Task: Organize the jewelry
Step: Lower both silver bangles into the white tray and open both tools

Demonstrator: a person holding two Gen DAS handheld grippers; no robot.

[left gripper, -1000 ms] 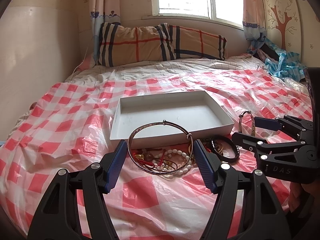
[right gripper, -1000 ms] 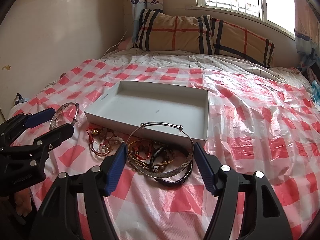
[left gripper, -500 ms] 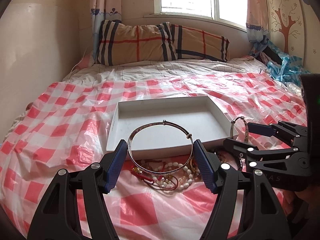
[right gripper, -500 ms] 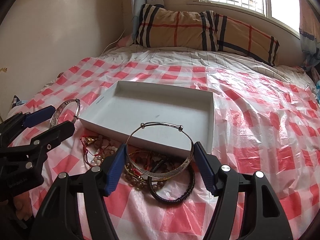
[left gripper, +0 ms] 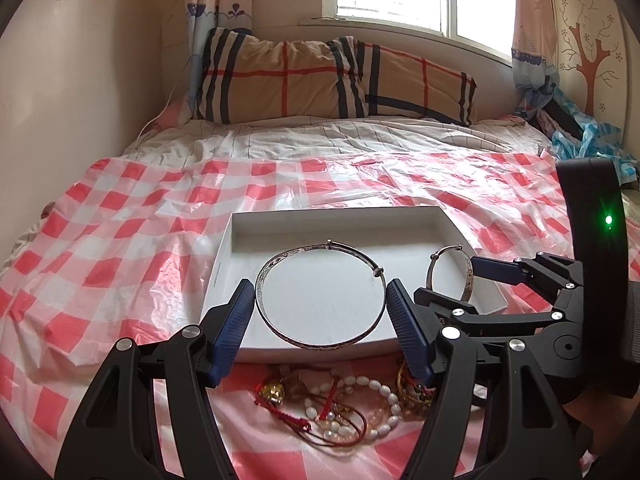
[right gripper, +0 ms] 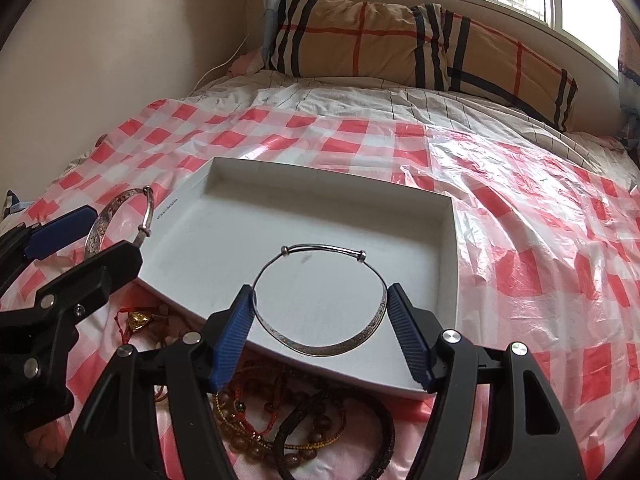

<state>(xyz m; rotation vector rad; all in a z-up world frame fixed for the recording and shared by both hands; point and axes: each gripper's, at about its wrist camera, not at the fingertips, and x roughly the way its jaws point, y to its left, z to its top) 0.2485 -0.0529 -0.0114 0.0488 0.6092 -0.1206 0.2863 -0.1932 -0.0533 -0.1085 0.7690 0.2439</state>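
Open tray [left gripper: 448,220] floor; bracelet pile [left gripper: 344,408] beside

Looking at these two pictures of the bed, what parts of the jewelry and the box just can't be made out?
- Left wrist view: the loose jewelry pile is partly hidden behind the left gripper holding a silver bangle.
- Right wrist view: the bead bracelets run behind the right gripper and off the bottom edge.
- Right wrist view: the small print on the white box rim is too small to read.

We see two silver bangles [left gripper: 320,294] [right gripper: 320,300] raised over the empty white tray [left gripper: 240,224], beaded bracelets [left gripper: 352,408] heaped before its near edge
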